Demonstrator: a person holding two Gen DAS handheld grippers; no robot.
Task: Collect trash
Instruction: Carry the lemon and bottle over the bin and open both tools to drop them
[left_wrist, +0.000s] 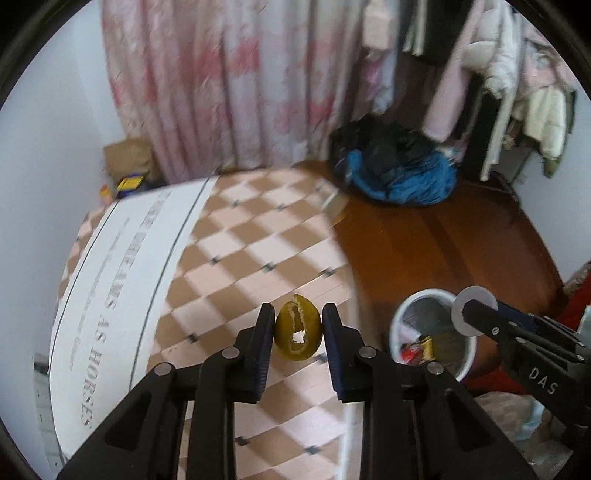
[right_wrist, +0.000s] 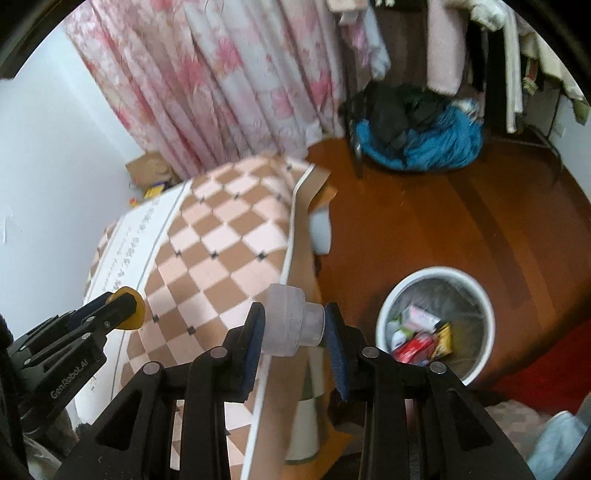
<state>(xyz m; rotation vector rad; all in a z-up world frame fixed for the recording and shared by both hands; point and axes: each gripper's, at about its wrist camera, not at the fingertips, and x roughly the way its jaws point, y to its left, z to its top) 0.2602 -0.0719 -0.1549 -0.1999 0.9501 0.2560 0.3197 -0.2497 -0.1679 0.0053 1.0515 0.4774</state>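
My left gripper (left_wrist: 298, 332) is shut on a yellow-green piece of fruit peel (left_wrist: 297, 334) with a hole in it, held above the checkered tablecloth (left_wrist: 240, 251). It also shows in the right wrist view (right_wrist: 129, 308). My right gripper (right_wrist: 295, 325) is shut on a translucent white plastic cap (right_wrist: 291, 319), held over the table's right edge. The cap also shows in the left wrist view (left_wrist: 474, 310). A white trash bin (right_wrist: 480, 291) stands on the floor to the right, with several wrappers inside; in the left wrist view the bin (left_wrist: 406, 306) is below my right gripper.
A wooden floor (right_wrist: 461, 221) lies right of the table. A pile of blue and black clothes (right_wrist: 424, 136) sits at the back. Pink floral curtains (right_wrist: 221, 92) hang behind. A cardboard box (left_wrist: 127, 155) stands in the corner. Red cloth (right_wrist: 535, 373) lies near the bin.
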